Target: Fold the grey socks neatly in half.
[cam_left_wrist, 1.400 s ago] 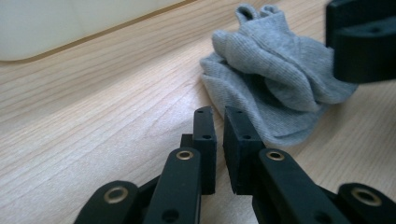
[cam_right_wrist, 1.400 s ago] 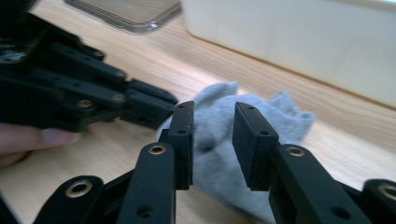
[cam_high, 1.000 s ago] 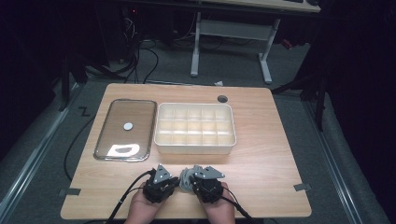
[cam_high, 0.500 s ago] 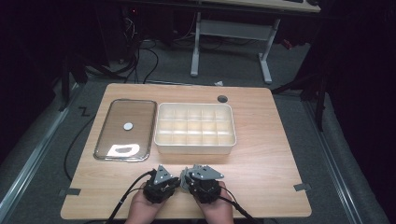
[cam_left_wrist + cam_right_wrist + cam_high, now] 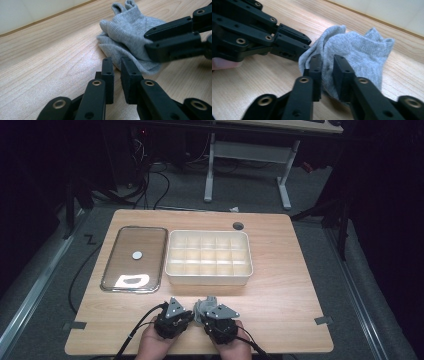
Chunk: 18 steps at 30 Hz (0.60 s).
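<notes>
Since the grey sock [image 5: 127,37] sits crumpled on the table [image 5: 280,290] right between both hands near the front edge, neither has to travel. The right tool [image 5: 325,75] has just been closing, fabric between its nearly shut jaws. The left tool [image 5: 117,75] points low at the sock's edge, jaws almost shut on nothing.

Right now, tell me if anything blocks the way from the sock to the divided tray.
Nothing visible does. The sock lies between the left tool and right tool near the table's front edge; bare wood runs from it to the tray.
</notes>
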Available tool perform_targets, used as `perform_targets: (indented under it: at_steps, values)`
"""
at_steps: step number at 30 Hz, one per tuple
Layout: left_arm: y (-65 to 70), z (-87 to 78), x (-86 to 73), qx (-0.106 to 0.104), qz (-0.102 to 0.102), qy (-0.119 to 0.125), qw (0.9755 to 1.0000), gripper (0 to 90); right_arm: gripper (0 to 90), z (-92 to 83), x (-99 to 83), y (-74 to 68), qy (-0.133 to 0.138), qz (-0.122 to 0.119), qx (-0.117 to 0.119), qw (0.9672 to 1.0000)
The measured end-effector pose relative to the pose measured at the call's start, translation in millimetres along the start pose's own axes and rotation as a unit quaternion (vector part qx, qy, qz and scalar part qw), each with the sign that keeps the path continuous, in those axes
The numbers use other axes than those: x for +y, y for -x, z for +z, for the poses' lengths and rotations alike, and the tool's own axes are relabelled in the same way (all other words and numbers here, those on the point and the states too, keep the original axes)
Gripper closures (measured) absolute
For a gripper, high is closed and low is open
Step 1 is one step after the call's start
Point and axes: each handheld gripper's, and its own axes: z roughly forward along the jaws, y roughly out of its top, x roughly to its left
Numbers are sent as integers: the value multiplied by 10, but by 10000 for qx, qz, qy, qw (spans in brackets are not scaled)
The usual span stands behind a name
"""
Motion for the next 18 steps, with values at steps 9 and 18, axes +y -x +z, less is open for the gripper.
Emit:
perform_targets:
  at_steps: [9,18]
  values:
    - [16,0,0,-55,9,-23,10000,817,865,-62,27,-80,212,-277,234,9991]
    - [-80,-84,28,90,-97,144,9998,808,859,19,-59,-86,9,-212,302,9993]
